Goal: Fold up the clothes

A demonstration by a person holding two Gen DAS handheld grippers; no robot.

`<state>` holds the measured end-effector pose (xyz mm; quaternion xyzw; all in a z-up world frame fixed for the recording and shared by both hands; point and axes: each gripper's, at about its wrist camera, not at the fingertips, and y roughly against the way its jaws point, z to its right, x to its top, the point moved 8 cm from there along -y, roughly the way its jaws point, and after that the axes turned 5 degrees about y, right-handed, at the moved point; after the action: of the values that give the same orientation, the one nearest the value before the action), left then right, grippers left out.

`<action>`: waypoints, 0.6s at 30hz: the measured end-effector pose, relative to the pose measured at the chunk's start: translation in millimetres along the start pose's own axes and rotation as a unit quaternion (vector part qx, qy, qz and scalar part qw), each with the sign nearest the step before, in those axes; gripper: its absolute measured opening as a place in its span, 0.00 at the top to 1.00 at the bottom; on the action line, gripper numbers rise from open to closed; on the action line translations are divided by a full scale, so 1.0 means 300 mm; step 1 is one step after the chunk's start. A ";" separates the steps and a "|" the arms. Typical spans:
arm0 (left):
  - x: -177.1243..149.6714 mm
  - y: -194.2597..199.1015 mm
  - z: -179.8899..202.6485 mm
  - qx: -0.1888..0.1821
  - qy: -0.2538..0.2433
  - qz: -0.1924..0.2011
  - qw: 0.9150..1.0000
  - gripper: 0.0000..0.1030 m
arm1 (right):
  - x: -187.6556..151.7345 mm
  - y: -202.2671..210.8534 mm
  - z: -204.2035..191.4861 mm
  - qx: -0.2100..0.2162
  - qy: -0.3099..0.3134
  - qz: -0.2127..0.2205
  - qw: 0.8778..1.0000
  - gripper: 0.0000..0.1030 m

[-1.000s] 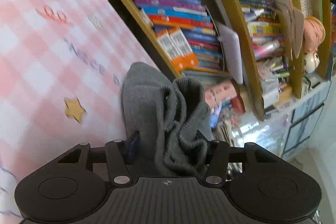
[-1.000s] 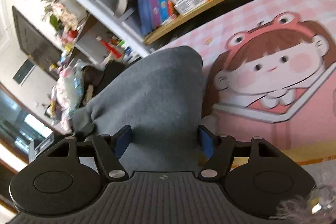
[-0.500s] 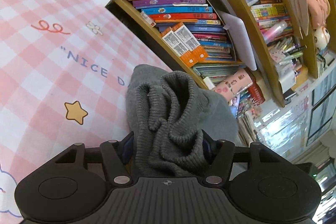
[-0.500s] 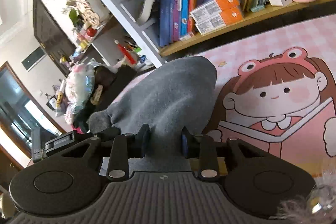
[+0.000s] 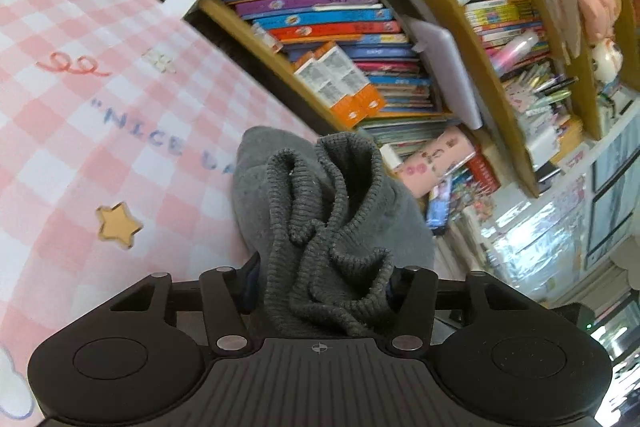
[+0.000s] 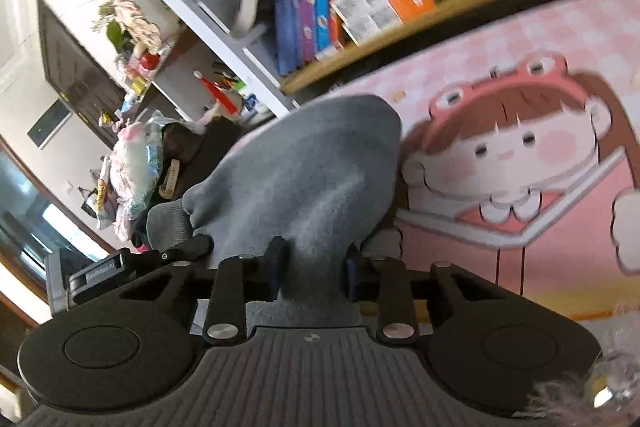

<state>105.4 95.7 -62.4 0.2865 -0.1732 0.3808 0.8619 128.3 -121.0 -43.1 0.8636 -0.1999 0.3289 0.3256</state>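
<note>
A grey sweatshirt (image 5: 320, 211) with a ribbed knit hem is held up above a pink checked table mat (image 5: 80, 131). My left gripper (image 5: 320, 283) is shut on the bunched ribbed hem. In the right wrist view the smooth grey cloth (image 6: 304, 179) hangs stretched forward, and my right gripper (image 6: 314, 267) is shut on it. The left gripper (image 6: 120, 267) shows at the lower left of that view, holding the ribbed edge. The fingertips of both grippers are hidden by cloth.
A wooden bookshelf (image 5: 360, 47) packed with books stands right behind the mat. The mat shows a cartoon girl print (image 6: 512, 155). A white shelf unit (image 6: 192, 11) with flowers and clutter stands to the left, bags (image 6: 136, 163) below it.
My right gripper closed from open onto the grey cloth. Both views tilted and shifted as the sweatshirt was lifted; the left gripper kept its hold on the hem.
</note>
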 end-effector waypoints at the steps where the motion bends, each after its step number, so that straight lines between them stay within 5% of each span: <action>1: 0.011 -0.004 0.011 -0.008 -0.002 0.000 1.000 0.50 | 0.012 0.006 -0.004 0.000 0.005 0.005 1.000 0.76; 18: 0.294 -0.373 0.083 -0.042 -0.023 -0.010 0.999 0.50 | 0.314 -0.089 0.136 -0.069 0.062 0.066 0.994 0.76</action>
<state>245.3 68.3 -38.0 0.2606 -0.2055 0.3578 0.8728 227.4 -142.6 -12.1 0.8020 -0.2583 0.3876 0.3741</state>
